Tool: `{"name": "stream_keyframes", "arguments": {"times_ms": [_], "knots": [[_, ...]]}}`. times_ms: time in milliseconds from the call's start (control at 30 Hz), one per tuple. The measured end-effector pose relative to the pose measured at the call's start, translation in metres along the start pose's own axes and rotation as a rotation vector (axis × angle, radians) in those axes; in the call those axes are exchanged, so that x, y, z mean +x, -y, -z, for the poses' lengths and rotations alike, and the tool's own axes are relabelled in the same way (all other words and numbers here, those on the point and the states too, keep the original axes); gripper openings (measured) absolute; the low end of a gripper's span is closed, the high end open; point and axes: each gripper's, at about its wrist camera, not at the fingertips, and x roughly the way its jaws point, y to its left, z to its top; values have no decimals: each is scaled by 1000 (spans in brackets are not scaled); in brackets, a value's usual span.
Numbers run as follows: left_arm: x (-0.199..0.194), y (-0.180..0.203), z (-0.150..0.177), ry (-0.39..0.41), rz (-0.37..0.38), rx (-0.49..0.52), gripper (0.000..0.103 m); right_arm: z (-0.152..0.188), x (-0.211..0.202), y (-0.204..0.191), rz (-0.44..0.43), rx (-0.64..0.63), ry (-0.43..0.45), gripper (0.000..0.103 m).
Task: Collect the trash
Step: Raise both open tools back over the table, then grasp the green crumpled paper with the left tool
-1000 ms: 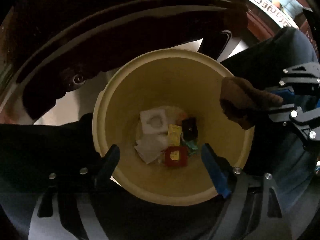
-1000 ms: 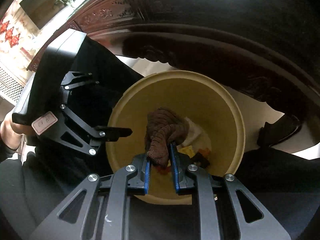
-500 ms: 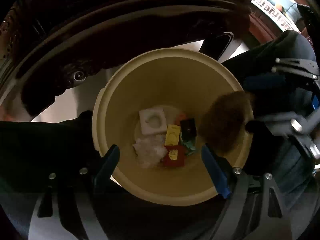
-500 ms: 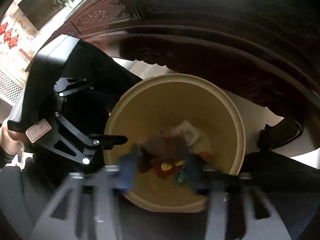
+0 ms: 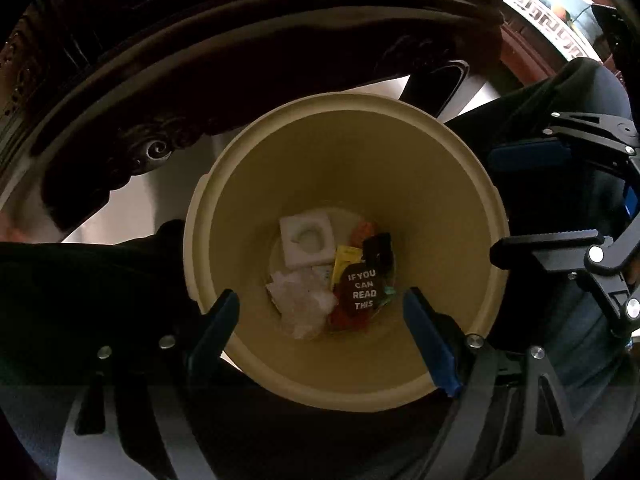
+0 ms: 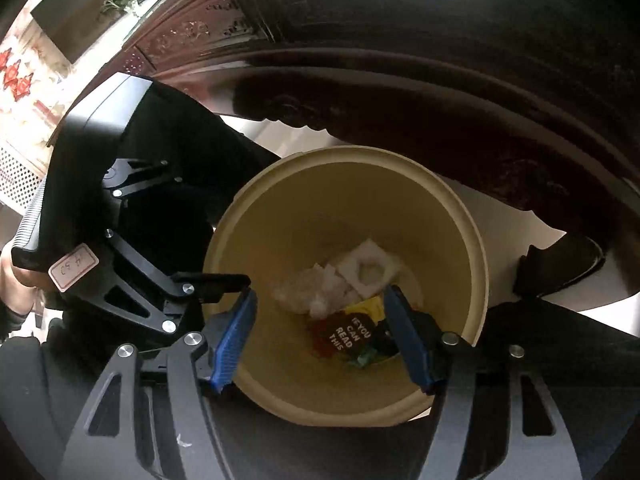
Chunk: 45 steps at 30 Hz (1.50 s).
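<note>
Pointing steeply down over a cream plastic bin [image 5: 472, 208], we hold both grippers above its round mouth; the left gripper [image 5: 320, 336] has its blue-padded jaws spread wide with nothing between them, framing the trash at the bottom; the right gripper [image 6: 320, 336] stands with its ribbed blue pads well apart too, its jaws having just been opening, and nothing is caught between them now.

From the left wrist view the right gripper shows at the right edge, black linkage and blue pad just past the bin's rim; from the right wrist view the left gripper's matte black body, with a small pink label, sits left of the bin, a hand [image 6: 16, 276] gripping its handle.

Down in the bin lie the collected scraps: a square white foam block [image 5: 307, 241] with a round hollow; crumpled translucent plastic wrap [image 5: 302, 304] just beside it; a yellow sachet [image 5: 345, 261]; red wrapper bits [image 5: 348, 318]; and on top, a dark rounded tag [image 5: 362, 291] printed "IF YOU CAN READ THIS" in white.

The bin's wall is smooth and matte, tapering to a narrow base; dark carved wooden furniture [image 5: 160, 148] curves behind it over pale glossy floor [image 5: 132, 200].
</note>
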Motion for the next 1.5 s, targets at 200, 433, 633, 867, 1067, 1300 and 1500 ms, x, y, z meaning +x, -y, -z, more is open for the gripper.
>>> {"name": "stream_keyframes", "arguments": {"times_ms": [200, 433, 633, 867, 1067, 1300, 1500], "knots": [[-13, -2, -2, 34, 13, -10, 83, -2, -13, -2, -30, -2, 43, 65], [-128, -17, -35, 307, -115, 34, 86, -41, -85, -19, 9, -110, 226, 74], [-222, -41, -74, 545, -217, 51, 99, -88, -161, -28, 49, -206, 499, 94], [-245, -96, -152, 657, -339, -57, 99, -154, -174, 1, 70, -196, 627, 95], [-222, -152, -250, 626, -422, -85, 99, -231, -151, 41, 62, -90, 538, 95], [-193, -219, -347, 556, -406, -141, 99, -283, -132, 83, 13, 12, 474, 95], [-160, -248, -399, 507, -417, -148, 99, -314, -121, 99, 29, -3, 465, 95]]}}
